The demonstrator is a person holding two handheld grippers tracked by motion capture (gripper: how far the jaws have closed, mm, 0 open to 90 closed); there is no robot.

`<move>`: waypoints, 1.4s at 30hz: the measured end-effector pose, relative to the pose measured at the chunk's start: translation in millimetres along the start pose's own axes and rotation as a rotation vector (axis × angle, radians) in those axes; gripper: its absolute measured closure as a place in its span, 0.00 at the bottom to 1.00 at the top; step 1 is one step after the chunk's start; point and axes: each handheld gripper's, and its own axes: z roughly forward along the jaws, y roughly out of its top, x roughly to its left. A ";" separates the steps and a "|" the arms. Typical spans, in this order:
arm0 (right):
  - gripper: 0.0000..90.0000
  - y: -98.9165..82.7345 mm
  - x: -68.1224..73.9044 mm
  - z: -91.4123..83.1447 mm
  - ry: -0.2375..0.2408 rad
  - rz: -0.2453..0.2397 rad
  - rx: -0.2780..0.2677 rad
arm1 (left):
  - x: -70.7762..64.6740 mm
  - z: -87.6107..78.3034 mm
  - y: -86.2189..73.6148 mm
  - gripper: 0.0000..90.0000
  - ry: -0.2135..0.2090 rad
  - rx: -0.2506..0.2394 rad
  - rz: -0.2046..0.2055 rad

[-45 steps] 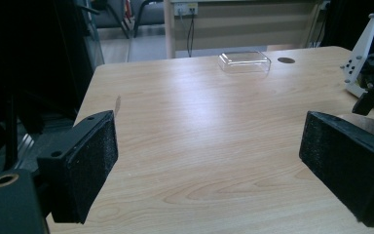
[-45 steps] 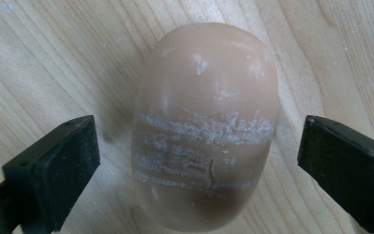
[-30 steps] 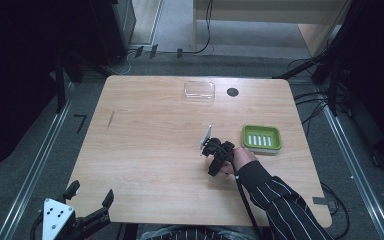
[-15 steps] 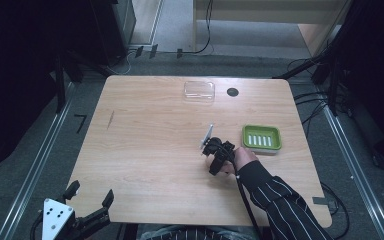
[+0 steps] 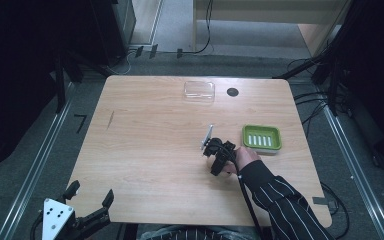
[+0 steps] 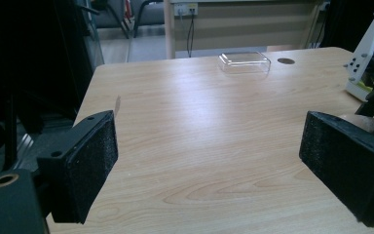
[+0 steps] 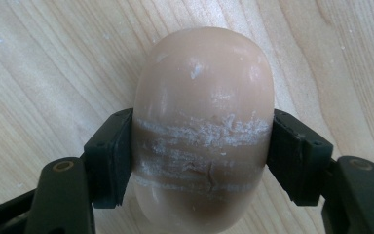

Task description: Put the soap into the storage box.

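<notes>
A tan oval bar of soap (image 7: 204,122) with white scuff lines lies on the wooden table (image 7: 39,58), and my right gripper (image 7: 202,151) is shut on its two sides. In the high view my right gripper (image 5: 215,152) points down at the table just left of a green soap dish (image 5: 262,138); the soap is hidden under it there. My left gripper (image 5: 89,206) hangs open off the table's front left corner. In the left gripper view its black padded jaws stand wide apart with nothing between them (image 6: 209,161).
A clear plastic lid (image 5: 199,90) lies at the far middle of the table (image 5: 145,150), next to a dark round hole (image 5: 232,92). The lid (image 6: 244,62) shows far ahead in the left gripper view. Cables and dark stands ring the table.
My right gripper has shifted very slightly; the left gripper stays where it was.
</notes>
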 end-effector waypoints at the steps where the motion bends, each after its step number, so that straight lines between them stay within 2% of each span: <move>1: 0.36 0.0 0.0 0.0 0.000 0.000 0.000 | 0.0 0.0 0.0 0.08 0.000 0.000 0.000; 5: 0.36 -2.2 0.6 -3.7 -0.003 -0.019 0.001 | -0.2 0.1 0.1 0.08 0.001 0.001 0.001; 15: 0.36 -11.5 -3.5 -12.4 -0.011 -0.015 -0.004 | -0.2 0.3 0.1 0.08 0.000 0.001 0.000; 28: 0.36 -28.1 -11.5 -23.9 -0.038 -0.036 0.007 | -0.1 0.3 0.1 0.08 0.000 0.001 -0.002; 42: 0.36 -39.8 -16.9 -26.5 -0.047 -0.056 0.025 | 0.0 0.2 0.1 0.08 0.002 0.002 -0.004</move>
